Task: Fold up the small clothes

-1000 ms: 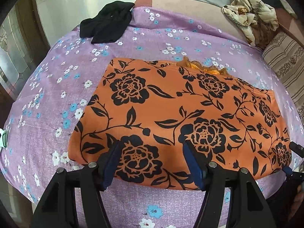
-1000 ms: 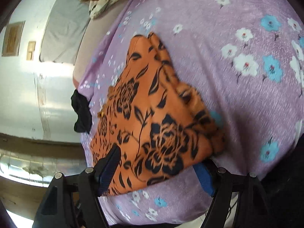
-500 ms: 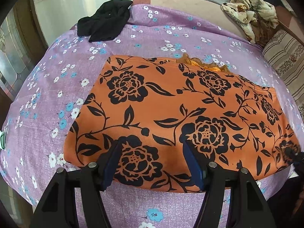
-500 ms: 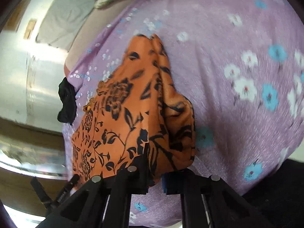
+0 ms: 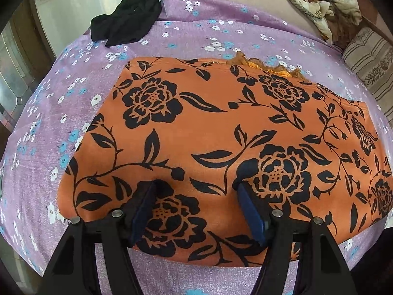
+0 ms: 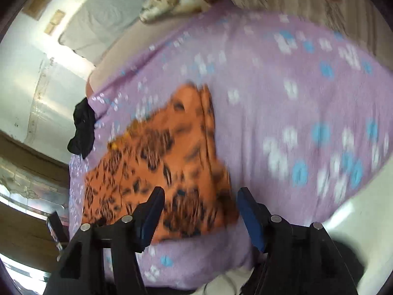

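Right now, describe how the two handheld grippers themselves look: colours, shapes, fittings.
Both look alike. The left gripper has two black, angular plastic fingers, each lined with a dark blue pad on its inner face and fixed with round silver screws. The right gripper shows the same black fingers, blue pads and silver screw heads. No cables, markings, hands or sleeves show in either wrist view.

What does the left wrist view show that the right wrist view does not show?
Only the left wrist view shows the left gripper, open above the near edge of the orange floral cloth, and the sharp flower print. Only the right wrist view shows the right gripper, its jaws just reopened with nothing between the pads, and the white wall. Both show the cloth, the purple bedsheet, the black garment and the crumpled beige fabric.
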`<state>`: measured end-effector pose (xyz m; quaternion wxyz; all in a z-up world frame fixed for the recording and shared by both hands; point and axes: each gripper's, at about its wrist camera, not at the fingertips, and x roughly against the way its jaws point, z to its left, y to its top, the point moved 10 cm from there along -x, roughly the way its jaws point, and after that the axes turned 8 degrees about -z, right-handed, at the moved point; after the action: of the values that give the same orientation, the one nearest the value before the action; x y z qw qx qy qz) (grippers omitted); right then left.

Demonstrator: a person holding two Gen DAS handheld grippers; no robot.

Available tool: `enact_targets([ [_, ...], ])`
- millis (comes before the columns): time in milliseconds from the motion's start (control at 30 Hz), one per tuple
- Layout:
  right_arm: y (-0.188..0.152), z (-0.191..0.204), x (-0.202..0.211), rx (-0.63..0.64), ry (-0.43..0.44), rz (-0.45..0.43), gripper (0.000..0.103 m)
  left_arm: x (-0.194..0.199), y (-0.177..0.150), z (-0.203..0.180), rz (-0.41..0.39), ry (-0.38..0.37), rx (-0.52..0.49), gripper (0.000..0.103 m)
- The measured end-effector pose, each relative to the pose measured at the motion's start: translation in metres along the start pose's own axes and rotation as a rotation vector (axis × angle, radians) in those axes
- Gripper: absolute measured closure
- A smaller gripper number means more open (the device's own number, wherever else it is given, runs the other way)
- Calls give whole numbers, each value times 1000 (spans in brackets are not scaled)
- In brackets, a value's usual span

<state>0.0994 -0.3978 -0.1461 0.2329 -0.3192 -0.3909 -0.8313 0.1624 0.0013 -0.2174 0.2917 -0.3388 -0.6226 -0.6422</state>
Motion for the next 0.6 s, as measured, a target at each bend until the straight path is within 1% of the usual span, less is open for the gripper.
enact_targets([
  [33, 10, -1, -9, 8, 11, 22, 37, 0, -1, 0, -4, 1, 1, 31],
  [67, 19, 1, -25, 28, 38, 66, 36, -1, -1, 1, -6, 2, 0, 31],
  [100, 29, 1, -38, 45, 49, 77, 36, -2, -1, 1, -8, 4, -2, 31],
  [133, 37, 3, -52, 67, 40, 79, 36, -2, -1, 1, -9, 5, -3, 30],
  [167, 46, 2, -72, 94, 25, 101, 36, -2, -1, 2, -9, 6, -3, 30],
  [200, 57, 0, -91, 102, 6, 108, 36, -1, -1, 1, -7, 7, -2, 30],
  [233, 63, -2, -101, 105, -6, 114, 36, -2, -1, 2, -5, 6, -3, 29],
  [300, 64, -1, -130, 98, 0, 187, 37, -2, -1, 2, -3, 6, -3, 28],
  [333, 64, 1, -140, 104, -7, 203, 38, -2, -1, 2, -3, 5, -4, 28],
  [367, 62, 6, -145, 135, -6, 215, 44, -3, -1, 2, -4, 5, -7, 28],
  [400, 61, 9, -146, 170, -18, 215, 74, -3, 0, 3, -5, 5, -10, 27],
  [433, 61, 10, -146, 176, -24, 211, 87, -3, 0, 3, -5, 7, -10, 25],
  [467, 66, 10, -142, 163, -22, 186, 89, -4, 0, 4, -5, 6, -9, 25],
  [533, 73, 2, -135, 156, -51, 126, 93, -4, 0, 4, -7, 8, -7, 24],
  [567, 70, -9, -139, 142, -79, 134, 94, -5, 0, 4, -8, 10, -6, 24],
  [600, 63, -16, -144, 124, -82, 158, 94, -5, 0, 3, -9, 14, -6, 23],
])
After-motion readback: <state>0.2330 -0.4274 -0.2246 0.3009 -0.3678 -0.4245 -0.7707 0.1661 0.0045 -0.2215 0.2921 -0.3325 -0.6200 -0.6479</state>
